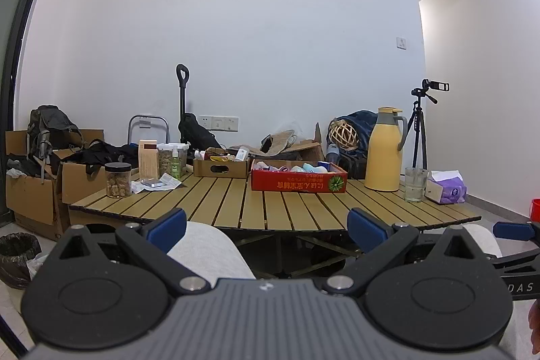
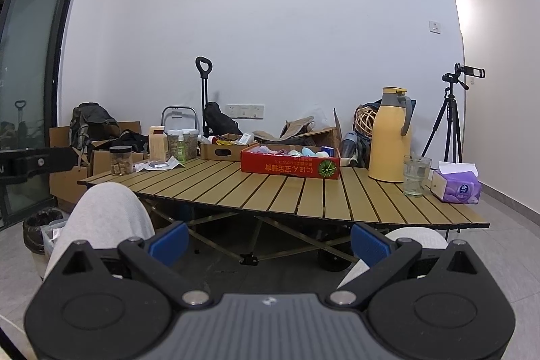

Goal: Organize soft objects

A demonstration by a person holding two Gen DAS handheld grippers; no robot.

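- The left gripper (image 1: 266, 226) is held low, in front of the wooden slat surface (image 1: 236, 201). Its 2 blue fingers (image 1: 167, 225) are spread wide apart and hold nothing.
- The right gripper (image 2: 269, 240) is low too, just in front of the surface (image 2: 303, 194). Its 2 blue fingers (image 2: 168, 242) are also wide apart with nothing between them.
- Both grippers sit above the person's knees in light grey trousers (image 2: 101, 211).
- The soft things (image 1: 303, 167) are a mix of pink, white and light blue. They lie inside a red box (image 1: 298, 183) near the middle of the surface, toward the back. In the right view the soft things (image 2: 297, 151) peek over the rim of the red box (image 2: 290, 169).
- A tall yellow jug (image 1: 383, 150) stands to the right of the red box.
- A clear glass (image 1: 415, 184) stands just right of the jug, and a purple tissue pack (image 1: 445, 188) lies beside the glass.
- A jar with a black lid (image 1: 118, 179) stands at the left end of the surface.
- A small brown box (image 1: 221, 167) sits behind, left of the red box.
- A camera on a tripod (image 1: 420, 123) stands on the floor at the right.
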